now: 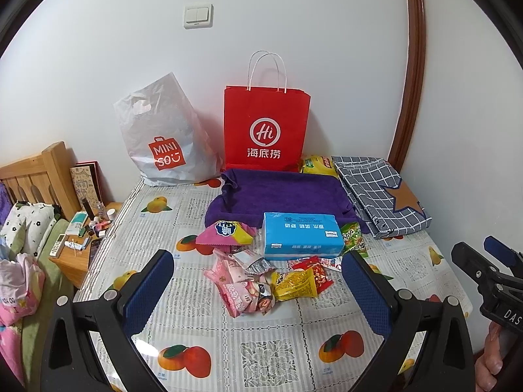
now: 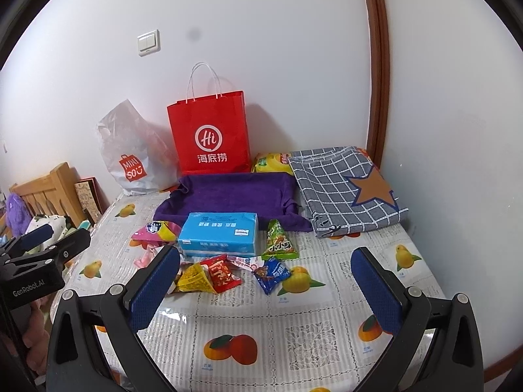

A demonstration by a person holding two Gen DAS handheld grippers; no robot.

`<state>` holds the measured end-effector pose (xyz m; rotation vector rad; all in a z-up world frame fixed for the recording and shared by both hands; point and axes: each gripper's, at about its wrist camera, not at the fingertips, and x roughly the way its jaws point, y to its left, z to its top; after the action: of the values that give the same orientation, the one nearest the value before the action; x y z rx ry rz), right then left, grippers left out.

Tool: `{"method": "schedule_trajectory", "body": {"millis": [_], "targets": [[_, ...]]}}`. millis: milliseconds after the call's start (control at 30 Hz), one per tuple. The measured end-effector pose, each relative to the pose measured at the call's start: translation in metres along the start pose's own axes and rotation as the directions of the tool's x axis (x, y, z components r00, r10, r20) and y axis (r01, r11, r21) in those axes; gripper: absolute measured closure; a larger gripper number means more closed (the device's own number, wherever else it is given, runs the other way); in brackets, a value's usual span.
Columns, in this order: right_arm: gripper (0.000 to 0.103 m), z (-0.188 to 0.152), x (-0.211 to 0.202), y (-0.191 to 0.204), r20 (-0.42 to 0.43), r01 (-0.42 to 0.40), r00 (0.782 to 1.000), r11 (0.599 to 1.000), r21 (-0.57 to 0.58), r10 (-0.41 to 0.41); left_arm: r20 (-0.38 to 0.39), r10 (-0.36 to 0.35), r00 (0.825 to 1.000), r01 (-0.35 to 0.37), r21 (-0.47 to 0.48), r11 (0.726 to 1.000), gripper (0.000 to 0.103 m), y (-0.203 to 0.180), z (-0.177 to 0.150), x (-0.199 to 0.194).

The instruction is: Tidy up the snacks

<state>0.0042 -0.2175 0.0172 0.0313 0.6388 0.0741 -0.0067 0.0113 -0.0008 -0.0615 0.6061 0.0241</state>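
Several small snack packets lie in a loose heap on the fruit-print tablecloth (image 1: 261, 343): a pink packet (image 1: 233, 285), a yellow packet (image 1: 295, 283) (image 2: 193, 277), a red one (image 2: 222, 276), a blue one (image 2: 271, 272) and a green triangular one (image 2: 278, 241). Behind them sits a blue tissue pack (image 1: 302, 235) (image 2: 219, 233) and a pink-yellow bag (image 1: 228, 232). My left gripper (image 1: 258, 268) is open, hovering just short of the heap. My right gripper (image 2: 266, 261) is open too, with the red and blue packets between its fingers' line of sight.
A red paper bag (image 1: 266, 127) (image 2: 210, 134) and a white plastic Miniso bag (image 1: 163, 140) stand against the wall. A purple towel (image 1: 281, 196) lines a tray-like shape; a checked cloth (image 1: 379, 192) lies right. A bedside table with clutter (image 1: 85, 235) and a bed are left.
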Motion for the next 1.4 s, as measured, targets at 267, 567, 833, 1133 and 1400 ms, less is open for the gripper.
{"method": "schedule_trajectory", "body": {"millis": [267, 567, 833, 1133, 1400], "targets": [[0.000, -0.001, -0.001, -0.002, 0.013, 0.008, 1.000, 1.000, -0.002, -0.008, 0.001, 0.001, 1.000, -0.001, 0.000, 1.000, 0.000, 0.000, 0.000, 0.000], [0.000, 0.000, 0.000, 0.001, 0.029, 0.045, 0.999, 0.998, -0.033, -0.044, 0.003, -0.002, 1.000, 0.002, 0.002, 1.000, 0.000, 0.001, 0.001, 0.000], [0.000, -0.001, 0.005, 0.008, 0.038, 0.040, 0.999, 0.996, -0.078, -0.038, -0.002, 0.003, 1.000, -0.003, -0.001, 1.000, 0.000, 0.004, 0.005, 0.006], [0.000, 0.000, 0.022, 0.019, 0.011, -0.025, 1.000, 0.994, -0.105, 0.027, -0.011, 0.007, 1.000, -0.007, -0.003, 1.000, 0.000, 0.010, 0.005, 0.022], [0.000, 0.001, 0.054, 0.020, -0.063, -0.028, 0.998, 0.996, -0.081, 0.023, -0.045, 0.002, 0.999, -0.002, 0.003, 1.000, 0.000, 0.013, 0.003, 0.045]]}}
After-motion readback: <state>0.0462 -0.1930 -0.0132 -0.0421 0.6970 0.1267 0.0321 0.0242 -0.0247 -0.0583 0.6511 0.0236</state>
